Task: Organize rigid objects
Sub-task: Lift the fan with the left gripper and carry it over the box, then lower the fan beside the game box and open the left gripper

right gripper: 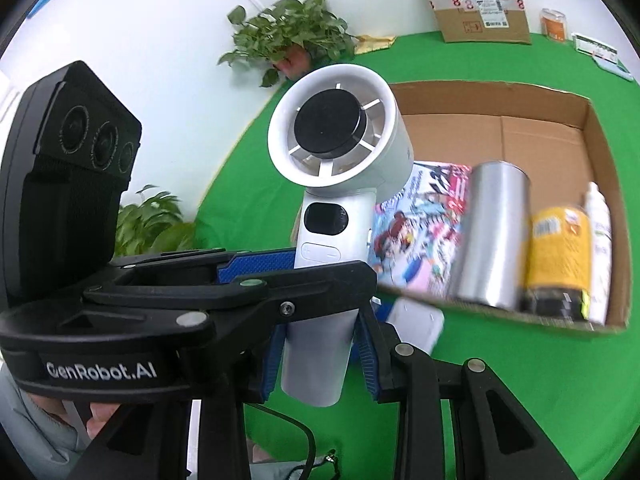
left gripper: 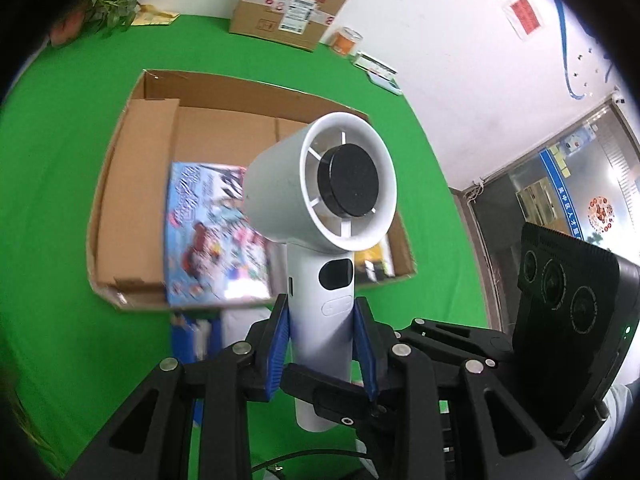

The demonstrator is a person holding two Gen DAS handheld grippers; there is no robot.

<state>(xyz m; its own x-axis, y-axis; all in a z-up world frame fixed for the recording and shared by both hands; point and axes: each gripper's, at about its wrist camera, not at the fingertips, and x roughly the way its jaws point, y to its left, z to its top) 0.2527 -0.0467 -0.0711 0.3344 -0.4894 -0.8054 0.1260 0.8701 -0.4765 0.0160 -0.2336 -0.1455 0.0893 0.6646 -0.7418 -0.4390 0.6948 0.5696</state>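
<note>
A white handheld fan (left gripper: pixel 320 184) with a black hub stands upright in the air in front of an open cardboard box (left gripper: pixel 256 84). My left gripper (left gripper: pixel 322 308) is shut on the fan's handle just under its buttons. In the right wrist view my right gripper (right gripper: pixel 320 344) is shut on the same handle of the fan (right gripper: pixel 340 128) lower down, and the left gripper (right gripper: pixel 332 268) crosses above it. The box (right gripper: pixel 600 160) holds a colourful picture box (right gripper: pixel 420 224), a silver can (right gripper: pixel 492 232), a yellow-labelled jar (right gripper: pixel 560 252) and a white bottle (right gripper: pixel 598 248).
A green cloth (left gripper: pixel 60 200) covers the table. A flat white object (right gripper: pixel 416 328) lies on it by the box's near edge. At the back stand a taped cardboard carton (left gripper: pixel 288 4), an orange jar (left gripper: pixel 346 40) and potted plants (right gripper: pixel 292 40). A person's hand (right gripper: pixel 100 416) shows at lower left.
</note>
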